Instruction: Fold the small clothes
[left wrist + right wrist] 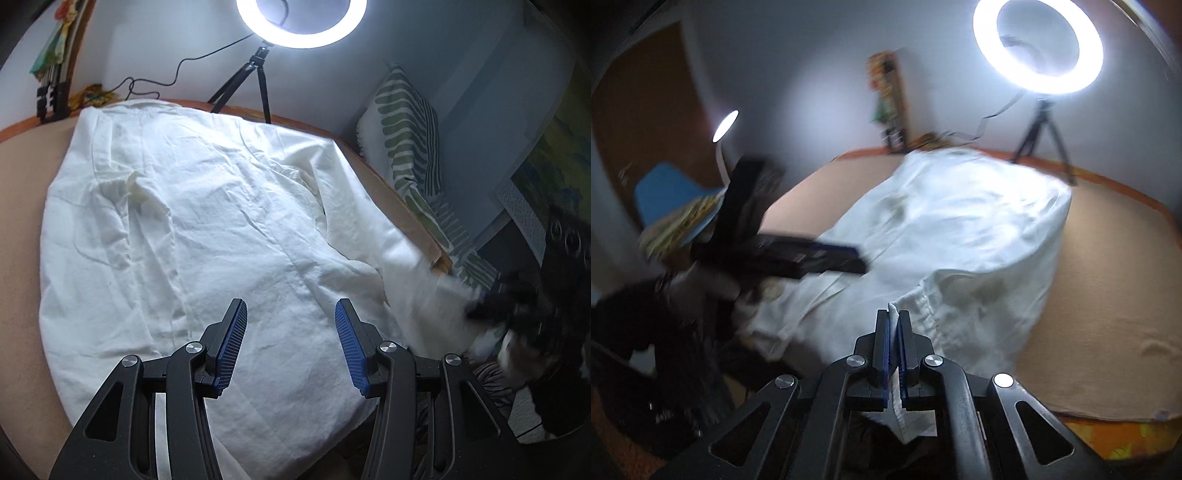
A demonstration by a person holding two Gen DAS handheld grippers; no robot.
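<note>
White garment (207, 229) lies spread on the bench (22, 206), long axis running away from us. Our right claw (894, 332) clamps its near right hem; our left claw (291, 332) hovers apart above the near edge, gripping nothing.

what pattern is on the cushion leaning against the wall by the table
Green leaf-like stripes on white, on the upright fabric cushion; clearest in the left wrist view.

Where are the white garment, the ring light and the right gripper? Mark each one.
white garment (221, 229): left wrist view, on the middle of the spread cloth.
ring light (1038, 79): right wrist view, on the glowing ring's lower edge.
right gripper (893, 325): right wrist view, between the fingertips pinching the garment's edge.
</note>
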